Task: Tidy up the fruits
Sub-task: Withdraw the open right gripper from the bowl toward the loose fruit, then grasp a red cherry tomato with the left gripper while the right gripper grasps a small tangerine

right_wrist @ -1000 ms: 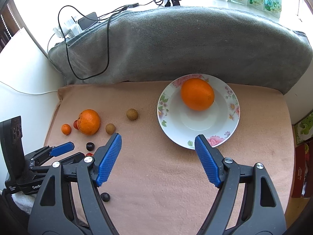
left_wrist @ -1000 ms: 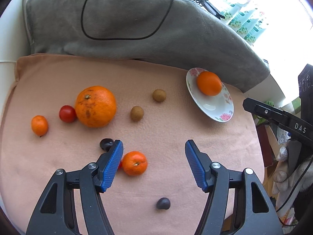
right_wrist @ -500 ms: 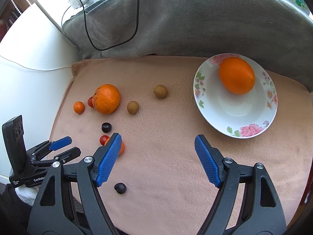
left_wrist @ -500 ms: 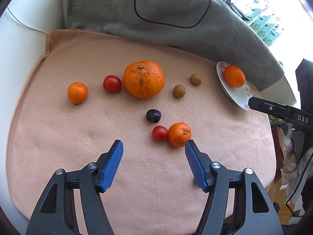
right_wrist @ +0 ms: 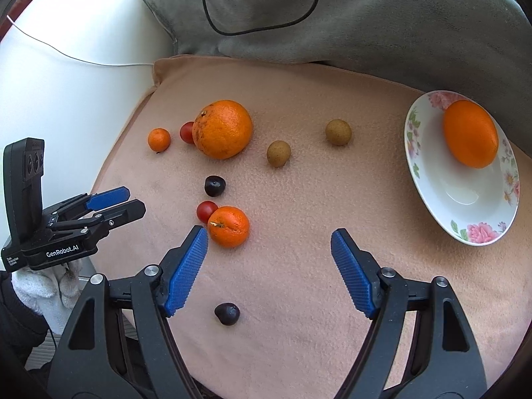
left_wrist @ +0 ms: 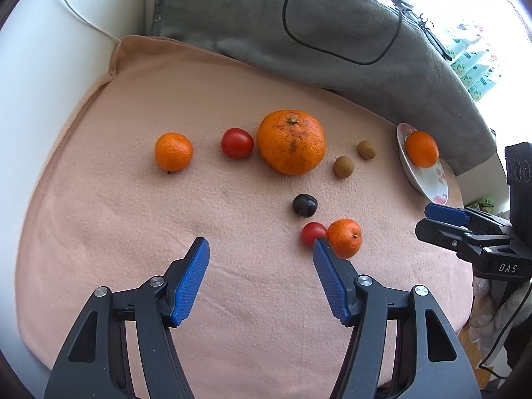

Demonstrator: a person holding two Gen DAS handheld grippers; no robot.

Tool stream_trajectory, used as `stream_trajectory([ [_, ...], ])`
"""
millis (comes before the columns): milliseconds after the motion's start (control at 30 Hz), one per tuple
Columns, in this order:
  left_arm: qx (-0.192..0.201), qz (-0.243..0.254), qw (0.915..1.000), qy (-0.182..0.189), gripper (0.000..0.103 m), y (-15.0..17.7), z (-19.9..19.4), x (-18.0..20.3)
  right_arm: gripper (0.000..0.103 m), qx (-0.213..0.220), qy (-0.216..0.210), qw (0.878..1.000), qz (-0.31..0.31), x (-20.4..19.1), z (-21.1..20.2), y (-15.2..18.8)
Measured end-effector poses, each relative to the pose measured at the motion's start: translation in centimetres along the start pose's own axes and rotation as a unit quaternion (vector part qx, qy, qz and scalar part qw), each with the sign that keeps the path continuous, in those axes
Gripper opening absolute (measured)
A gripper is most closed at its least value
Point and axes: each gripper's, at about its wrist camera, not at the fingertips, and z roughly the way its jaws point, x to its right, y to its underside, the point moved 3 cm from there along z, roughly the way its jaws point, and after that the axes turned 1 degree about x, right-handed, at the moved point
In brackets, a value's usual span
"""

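Observation:
Fruits lie loose on a peach cloth [left_wrist: 133, 219]. A large orange [left_wrist: 291, 142] [right_wrist: 222, 129] sits mid-cloth with a red tomato [left_wrist: 236, 143] and a small mandarin [left_wrist: 173, 151] to its left. Two brown fruits [left_wrist: 343, 167] [left_wrist: 366, 149] lie to its right. A dark plum [left_wrist: 304, 204], a small tomato [left_wrist: 313, 233] and a mandarin [left_wrist: 344, 238] [right_wrist: 228, 226] lie nearer. Another dark plum [right_wrist: 227, 313] lies between the right gripper's arms. A floral plate [right_wrist: 429, 179] [left_wrist: 429, 183] holds one orange [right_wrist: 470, 133]. My left gripper [left_wrist: 261, 249] is open and empty. My right gripper [right_wrist: 269, 237] is open and empty, right of the mandarin.
A grey blanket [left_wrist: 299, 33] with a black cable [left_wrist: 332, 46] runs along the back of the cloth. A white wall [right_wrist: 66, 99] with a thin wire is on the left. The cloth's edge drops off at the right [left_wrist: 465, 299].
Both grippers have swung left over the cloth and moved closer to the fruits. The plate has slid toward the right edge of both views. Both stay open and empty.

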Motion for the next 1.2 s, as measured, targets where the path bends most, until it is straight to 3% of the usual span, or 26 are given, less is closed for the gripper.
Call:
stream_trajectory([
  [267,0.01,0.002,0.9999,-0.008,0.061,-1.6,0.3,-1.3,0.072,-0.025,-0.011,0.999,-0.029,-1.5,2.4,0.1],
  [700,-0.008,0.097,0.9952,-0.006,0.043,-4.5,3.3,0.2,0.058,-0.053,-0.024,0.997,-0.048,-2.5,4.7,0.4],
  [1200,-0.047,0.174,0.9833,-0.025,0.037,-6.9,6.2,-0.2,0.057,-0.064,-0.033,0.996,-0.051,-2.4,5.6,0.7],
])
